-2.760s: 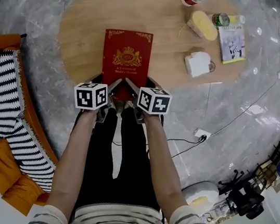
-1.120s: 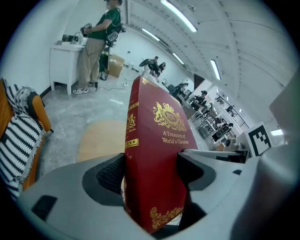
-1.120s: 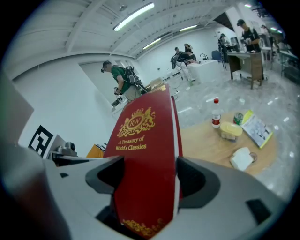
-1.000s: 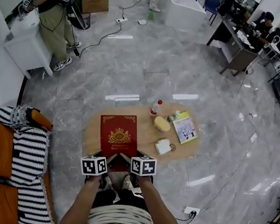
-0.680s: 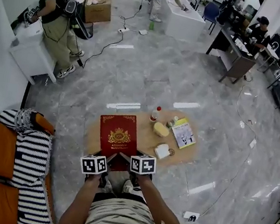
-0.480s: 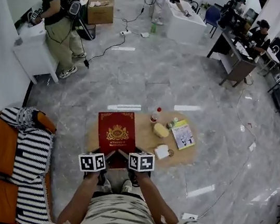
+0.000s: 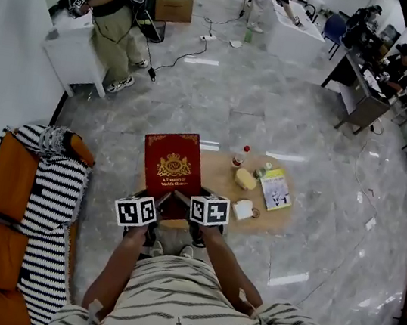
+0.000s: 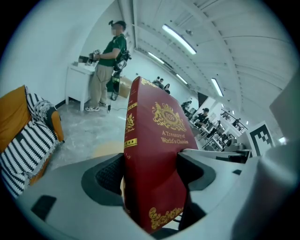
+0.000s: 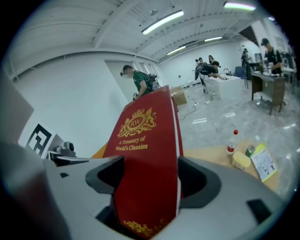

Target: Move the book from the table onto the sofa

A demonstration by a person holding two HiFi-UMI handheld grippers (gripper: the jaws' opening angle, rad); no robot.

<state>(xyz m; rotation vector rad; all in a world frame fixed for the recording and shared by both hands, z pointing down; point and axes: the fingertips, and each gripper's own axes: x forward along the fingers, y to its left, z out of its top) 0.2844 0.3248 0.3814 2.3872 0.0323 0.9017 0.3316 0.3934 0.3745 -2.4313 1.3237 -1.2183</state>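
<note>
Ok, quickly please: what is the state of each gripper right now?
Left gripper: shut on the red book.
Right gripper: shut on the same red book.

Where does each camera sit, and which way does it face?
Head view: on the person's head, facing steeply down at book, table and sofa; forearms, left claw and right claw show.
Left gripper view: on the left claw, facing along its jaws, shut on the book; sofa at left.
Right gripper view: on the right claw, jaws shut on the book; table at right.
Shared: both gripper views see the book's cover.
</note>
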